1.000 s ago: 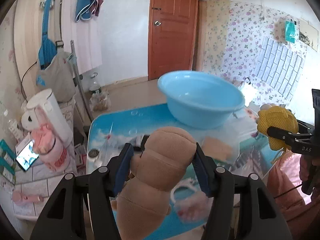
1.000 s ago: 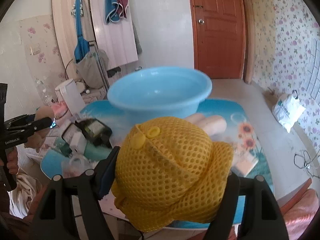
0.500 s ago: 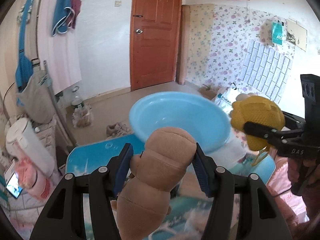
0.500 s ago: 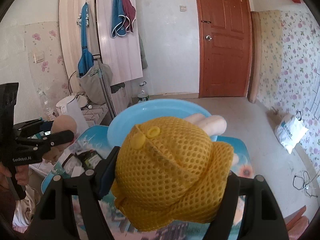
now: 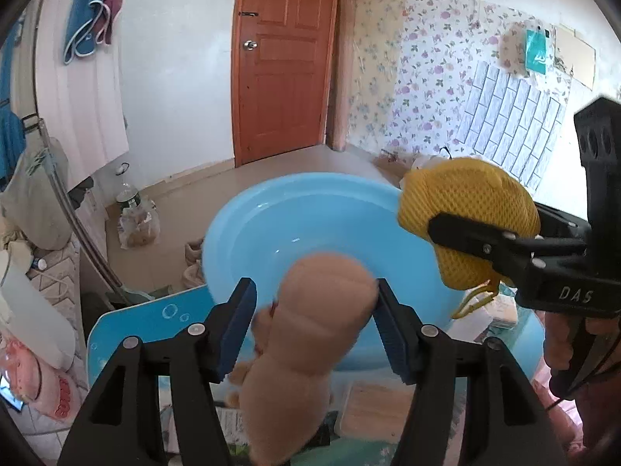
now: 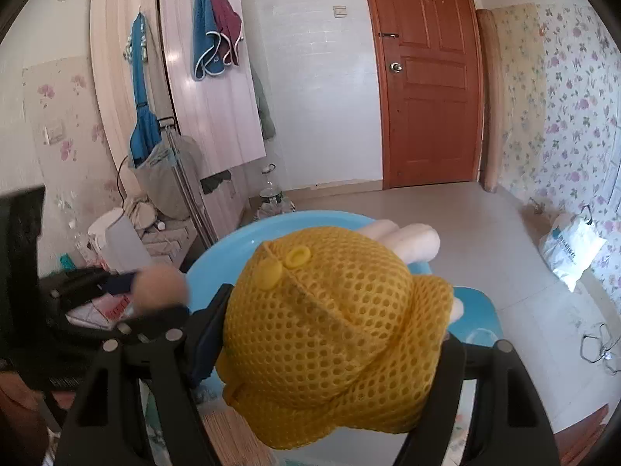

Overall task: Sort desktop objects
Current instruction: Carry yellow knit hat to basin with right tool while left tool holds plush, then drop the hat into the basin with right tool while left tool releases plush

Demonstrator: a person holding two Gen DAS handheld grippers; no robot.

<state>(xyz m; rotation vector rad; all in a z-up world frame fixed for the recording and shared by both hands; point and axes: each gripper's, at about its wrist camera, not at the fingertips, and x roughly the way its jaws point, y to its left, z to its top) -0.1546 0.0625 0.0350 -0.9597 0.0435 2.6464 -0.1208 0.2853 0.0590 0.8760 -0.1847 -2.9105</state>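
Note:
A tan plush toy (image 5: 322, 310) hangs between the jaws of my left gripper (image 5: 314, 291), over the blue basin (image 5: 271, 233). Those jaws are opening. The right pad still touches the toy, a gap shows at the left pad, and the toy is blurred. My right gripper (image 6: 337, 322) is shut on a yellow mesh hat (image 6: 333, 334), with white padded lobes (image 6: 411, 240) sticking out behind it. It holds the hat above the basin's (image 6: 233, 248) near rim. In the left wrist view the hat (image 5: 469, 202) and right gripper (image 5: 485, 248) are at the basin's right edge.
The basin stands on a blue patterned table (image 5: 155, 318). A beige pad (image 5: 372, 407) and papers lie on the table below the left gripper. A white appliance (image 6: 116, 244) and clutter stand to the left. A white bag (image 6: 570, 248) lies on the floor.
Both grippers have moved forward over the basin, which now fills the view beneath them. The left jaws have widened off the plush toy on one side. The hat stays gripped.

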